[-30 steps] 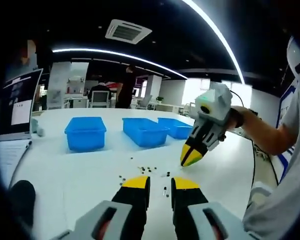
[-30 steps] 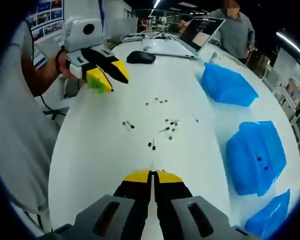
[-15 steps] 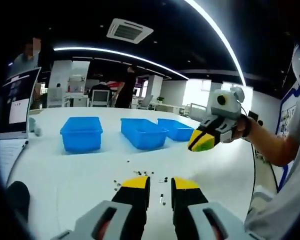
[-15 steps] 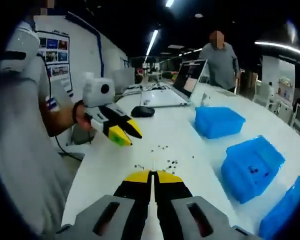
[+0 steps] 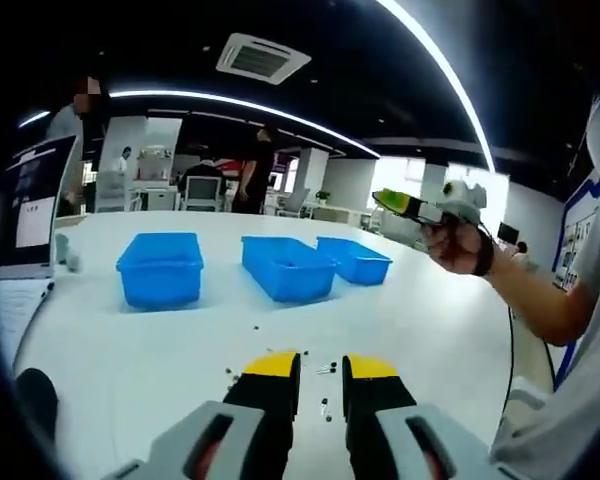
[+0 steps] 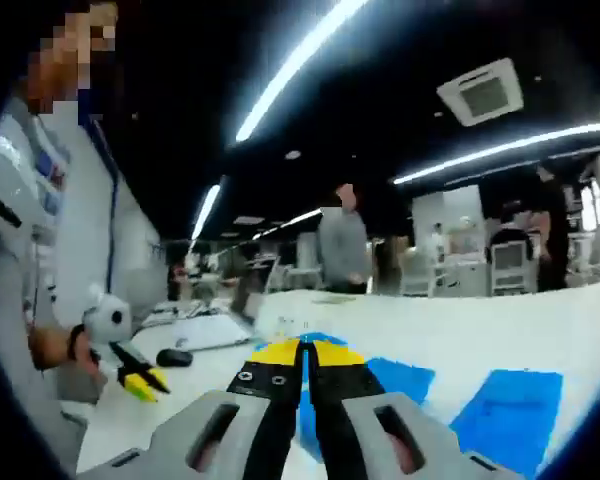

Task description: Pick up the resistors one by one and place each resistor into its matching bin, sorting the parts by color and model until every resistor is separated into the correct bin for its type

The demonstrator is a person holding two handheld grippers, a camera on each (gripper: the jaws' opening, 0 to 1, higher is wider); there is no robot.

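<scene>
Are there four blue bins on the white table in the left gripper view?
No, three blue bins stand in a row on the white table.

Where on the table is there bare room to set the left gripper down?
Bare white table lies right of the scattered resistors, below the rightmost bin, and left of them, below the left bin. It is crowded at the left gripper.

bins beyond the resistors on my table

i see three bins [image 5: 161, 268] [image 5: 287, 267] [image 5: 353, 260] in a row behind scattered resistors [image 5: 324, 370], a laptop [image 5: 32, 210] at far left.
</scene>
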